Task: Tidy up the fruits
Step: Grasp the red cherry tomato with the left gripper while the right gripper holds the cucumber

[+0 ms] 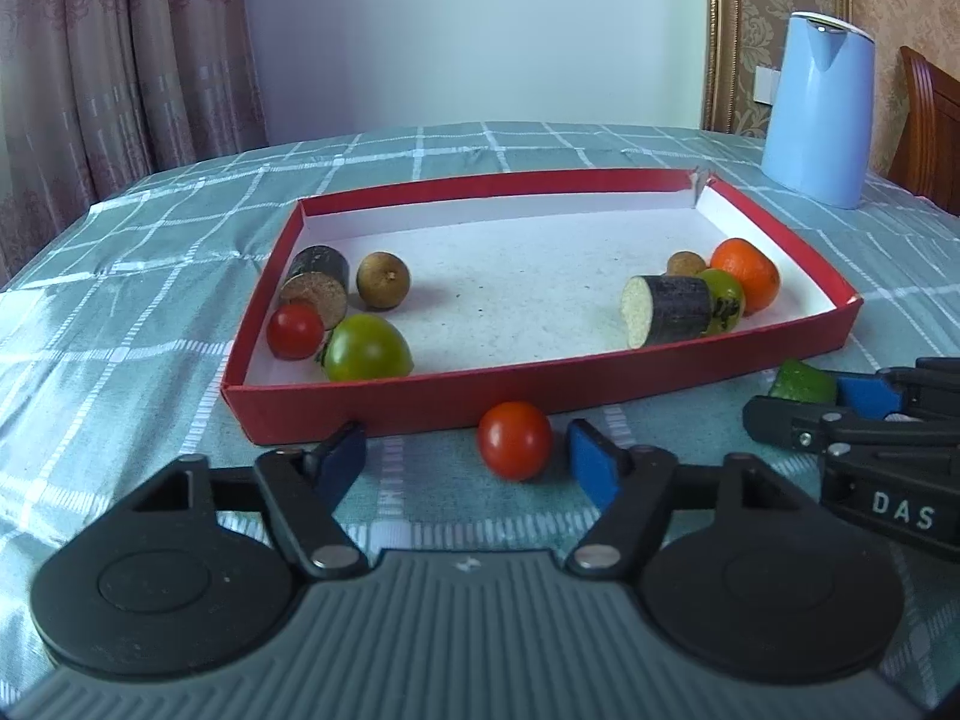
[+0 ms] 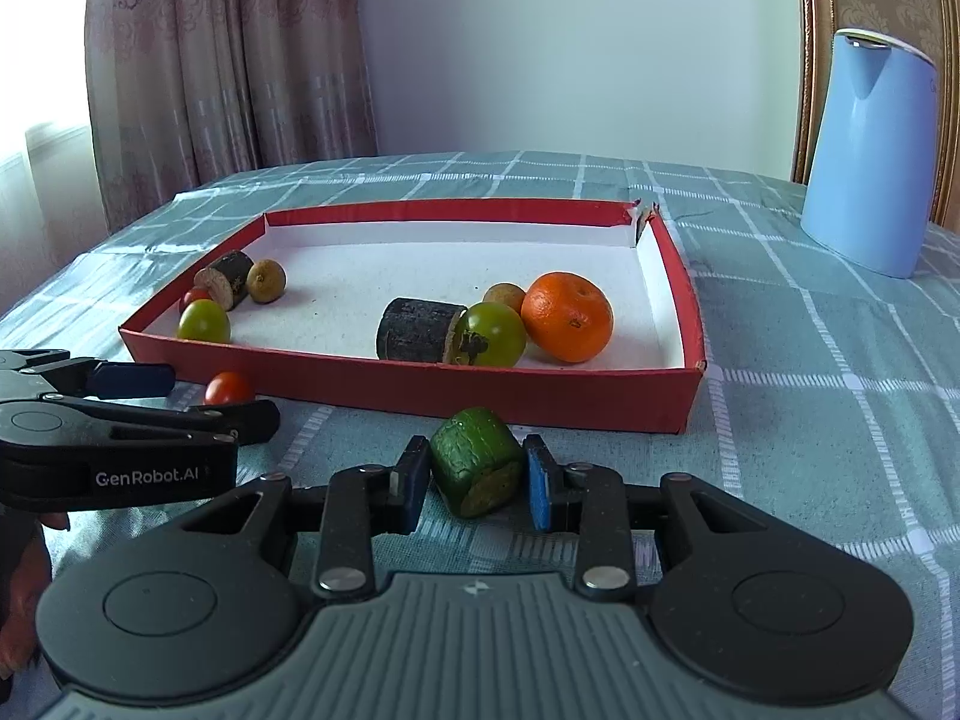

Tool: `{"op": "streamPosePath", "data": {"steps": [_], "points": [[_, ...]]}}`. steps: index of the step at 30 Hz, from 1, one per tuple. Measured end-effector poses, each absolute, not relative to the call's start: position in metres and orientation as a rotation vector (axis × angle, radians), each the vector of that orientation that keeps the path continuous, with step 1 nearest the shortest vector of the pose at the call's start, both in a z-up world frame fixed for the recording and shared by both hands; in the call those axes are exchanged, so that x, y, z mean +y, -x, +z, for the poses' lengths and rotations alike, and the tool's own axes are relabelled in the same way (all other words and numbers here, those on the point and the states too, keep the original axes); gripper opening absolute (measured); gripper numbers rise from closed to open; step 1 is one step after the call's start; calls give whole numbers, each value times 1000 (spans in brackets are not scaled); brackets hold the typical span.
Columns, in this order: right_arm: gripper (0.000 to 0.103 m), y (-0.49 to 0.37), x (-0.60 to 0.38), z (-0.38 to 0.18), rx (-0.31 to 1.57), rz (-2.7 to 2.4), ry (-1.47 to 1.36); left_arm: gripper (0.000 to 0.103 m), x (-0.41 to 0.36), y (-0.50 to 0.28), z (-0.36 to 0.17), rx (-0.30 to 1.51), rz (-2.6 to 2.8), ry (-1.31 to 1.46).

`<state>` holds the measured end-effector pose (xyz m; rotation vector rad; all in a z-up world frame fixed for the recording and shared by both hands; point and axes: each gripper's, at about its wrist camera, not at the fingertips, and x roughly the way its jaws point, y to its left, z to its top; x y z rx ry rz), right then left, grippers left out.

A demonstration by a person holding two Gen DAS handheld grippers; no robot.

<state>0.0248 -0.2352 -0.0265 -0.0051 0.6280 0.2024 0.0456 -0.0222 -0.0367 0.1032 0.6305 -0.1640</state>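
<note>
Two grippers work at the near side of a red tray. The left gripper [image 1: 468, 462] is unclenched: its blue pads stand on either side of a red tomato [image 1: 515, 440] on the cloth [image 1: 120, 324], with a gap on the left and the right pad just beside the fruit, not pressing. No grasp shows.

The right gripper [image 2: 477, 480] is clenched on a green chunk [image 2: 477, 461], a short cylinder cut at both ends. Its pads bear on the curved sides; its long axis runs from near to far, tilted a little to the left at the far end, and the brownish cut face points toward the camera. The chunk sits just in front of the tray's near wall.

Beyond both, the tray [image 1: 420, 399] lies with its long side running left to right. In its left near corner are a second red tomato [image 1: 295, 331], a green tomato [image 1: 367, 349], a dark cylinder [image 1: 317, 281] with its cut face toward the near side, and a brown round fruit [image 1: 383, 280]. At the right end lie another dark cylinder [image 1: 669, 309] on its side, axis left to right with the pale cut face pointing left, a green tomato [image 1: 725, 299] touching it, an orange [image 1: 746, 274] and a small brown fruit [image 1: 685, 264].

Far right on the cloth stands a blue jug [image 1: 819, 108], upright.
</note>
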Motion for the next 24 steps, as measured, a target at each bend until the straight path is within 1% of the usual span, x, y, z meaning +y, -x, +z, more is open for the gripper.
{"op": "streamPosePath", "data": {"steps": [2, 3, 6, 8, 9, 10, 13, 24], "points": [[32, -25, -235, -26, 628, 203, 5, 65, -23, -45, -37, 628, -170, -104], [32, -25, -235, -26, 628, 203, 5, 62, -22, -44, -37, 628, -178, -101], [32, -25, -235, -26, 628, 203, 4, 58, -22, -44, -36, 626, -179, -95], [32, -25, -236, -26, 628, 203, 4, 44, -21, -42, -35, 622, -192, -85], [32, -25, -235, -26, 628, 204, 2, 32, -21, -41, -35, 618, -208, -84], [32, -25, -236, -26, 628, 204, 0, 23, -22, -40, -35, 615, -231, -87], [32, -25, -236, -26, 628, 204, 0, 23, -27, -38, -34, 608, -234, -120], [32, -24, -237, -26, 624, 206, -4, 23, -24, -39, -35, 610, -240, -106]]}}
